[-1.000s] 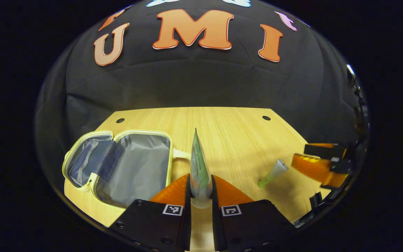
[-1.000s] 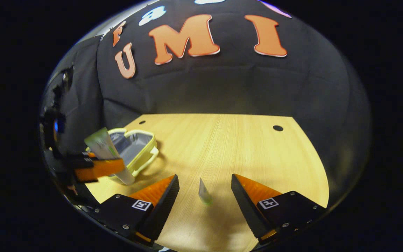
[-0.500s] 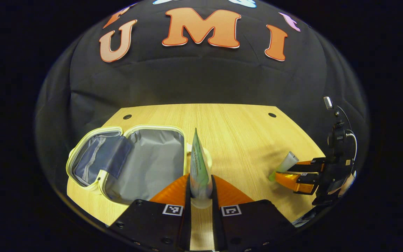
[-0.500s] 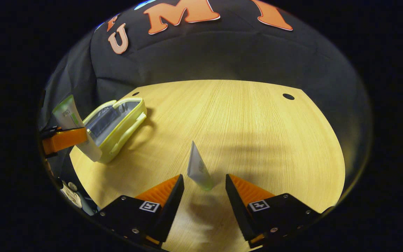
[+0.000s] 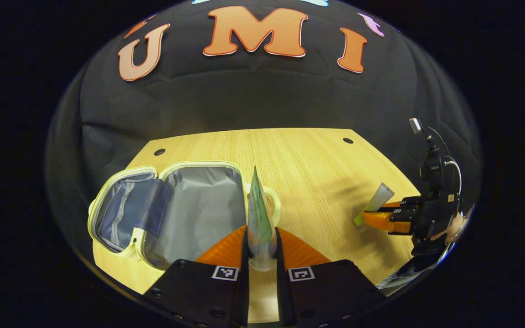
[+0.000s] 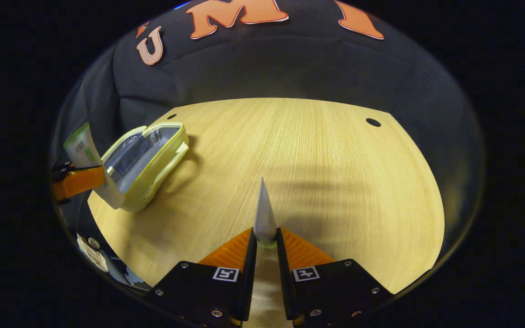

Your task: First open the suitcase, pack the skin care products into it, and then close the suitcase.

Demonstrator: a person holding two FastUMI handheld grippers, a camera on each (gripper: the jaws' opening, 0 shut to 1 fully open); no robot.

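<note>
Dim booth, warm overhead light on table (image 6: 335, 173), soft shadows, heavy fisheye edge bending

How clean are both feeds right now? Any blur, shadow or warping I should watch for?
Left gripper view: sharp; table edges bow from fisheye; soft shadow near the small tube. Right gripper view: sharp at the tongs; a broad shadow band crosses the wood; open suitcase stretched at the rim.

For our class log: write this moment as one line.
suitcase: open | left gripper: holds large tube | right gripper: shut on small tube
</note>
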